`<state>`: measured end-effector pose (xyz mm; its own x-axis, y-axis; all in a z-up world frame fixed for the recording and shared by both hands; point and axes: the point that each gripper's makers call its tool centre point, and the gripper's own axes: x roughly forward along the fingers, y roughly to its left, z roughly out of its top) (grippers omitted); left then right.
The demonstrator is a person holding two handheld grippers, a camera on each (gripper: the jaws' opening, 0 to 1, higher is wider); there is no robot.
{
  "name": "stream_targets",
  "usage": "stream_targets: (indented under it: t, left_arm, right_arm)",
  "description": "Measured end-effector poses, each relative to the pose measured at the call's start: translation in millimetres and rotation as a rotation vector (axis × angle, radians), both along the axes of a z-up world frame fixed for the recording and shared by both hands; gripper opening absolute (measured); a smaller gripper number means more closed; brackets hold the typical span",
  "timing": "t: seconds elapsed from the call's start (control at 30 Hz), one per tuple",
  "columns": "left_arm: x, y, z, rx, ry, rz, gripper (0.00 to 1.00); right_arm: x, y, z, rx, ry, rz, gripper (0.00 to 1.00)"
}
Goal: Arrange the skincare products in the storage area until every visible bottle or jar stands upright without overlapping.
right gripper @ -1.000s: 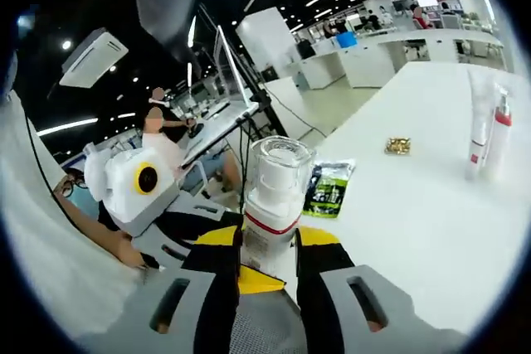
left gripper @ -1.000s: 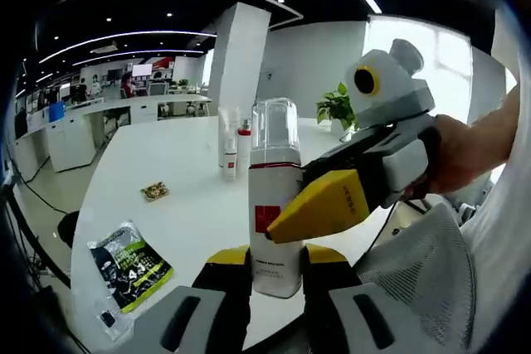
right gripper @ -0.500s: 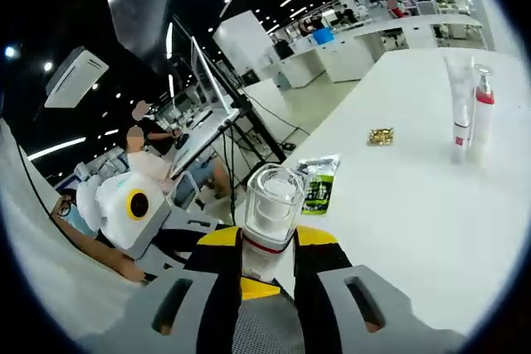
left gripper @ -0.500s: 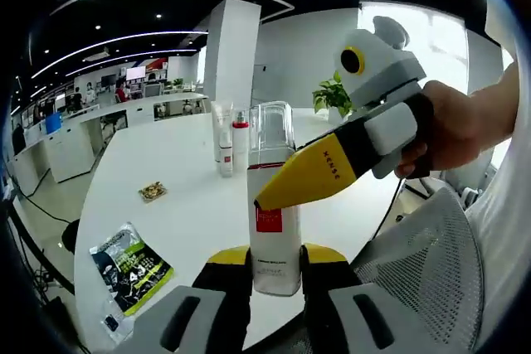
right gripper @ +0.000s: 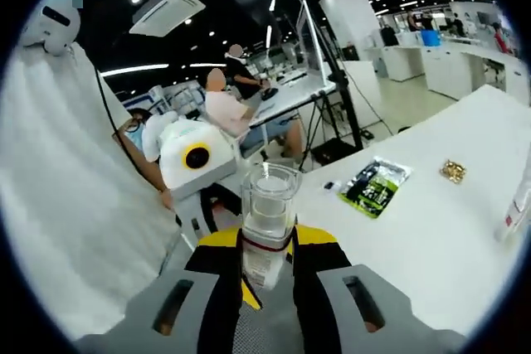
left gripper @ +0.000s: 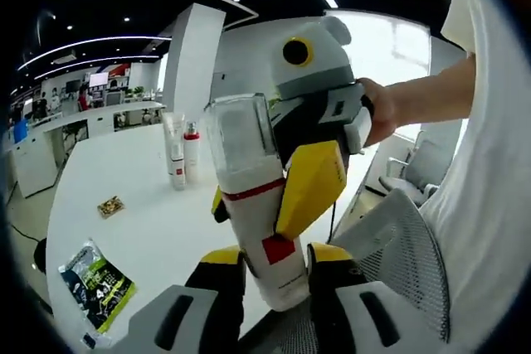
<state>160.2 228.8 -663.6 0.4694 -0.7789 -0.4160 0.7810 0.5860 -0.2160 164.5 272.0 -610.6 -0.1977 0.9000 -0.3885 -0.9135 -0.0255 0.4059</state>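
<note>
A white bottle [left gripper: 253, 205] with a clear cap, a red band and a red square label leans to the left above the table edge. My left gripper [left gripper: 275, 261] is shut on its base. My right gripper [left gripper: 274, 196] comes in from the right, its yellow jaws clamped on either side of the bottle near the red band. In the right gripper view the same bottle [right gripper: 267, 221] rises cap-first between my right gripper [right gripper: 267, 244]. A white tube [left gripper: 173, 148] and a red-capped bottle [left gripper: 192, 147] stand upright together far back on the white table [left gripper: 141, 205].
A green snack packet [left gripper: 90, 282] and a small gold wrapper [left gripper: 109, 205] lie on the table. A mesh chair back [left gripper: 398, 263] is at the right, beside a person's arm and white shirt. Other people sit at desks beyond the table [right gripper: 415, 230].
The bottle has come up off the table and tipped to the left. The right gripper has swung from across its front to clamp it near the red band. Both views turned.
</note>
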Motion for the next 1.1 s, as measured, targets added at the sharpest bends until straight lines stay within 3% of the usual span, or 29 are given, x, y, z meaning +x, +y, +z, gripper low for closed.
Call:
stream_targets:
  t: [0.27,0.83,0.9,1.0,1.1]
  left_arm:
    - [-0.2,0.9,8.2,-0.063,0.024,0.005,0.28]
    - [-13.0,-6.5,5.7,-0.069,0.082,-0.050,0.28]
    - [-6.7,-2.1,6.5,-0.064,0.063,-0.019,0.27]
    - [7.3,9.4,2.8,-0.023,0.028,0.064,0.26]
    - [13.6,17.3,-6.0,0.020,0.049,0.121,0.25]
  right_arm:
    - [-0.8,-1.2,7.4,0.045,0.010,0.041,0.20]
    - [-15.6,-3.6,6.7,0.061,0.034,0.114,0.20]
    - [-10.8,-1.2,8.1,0.071,0.025,0.087,0.20]
    - [1.4,7.1,8.5,0.074,0.087,-0.035,0.20]
    - [10.0,11.5,-2.3,0.028,0.063,-0.120,0.20]
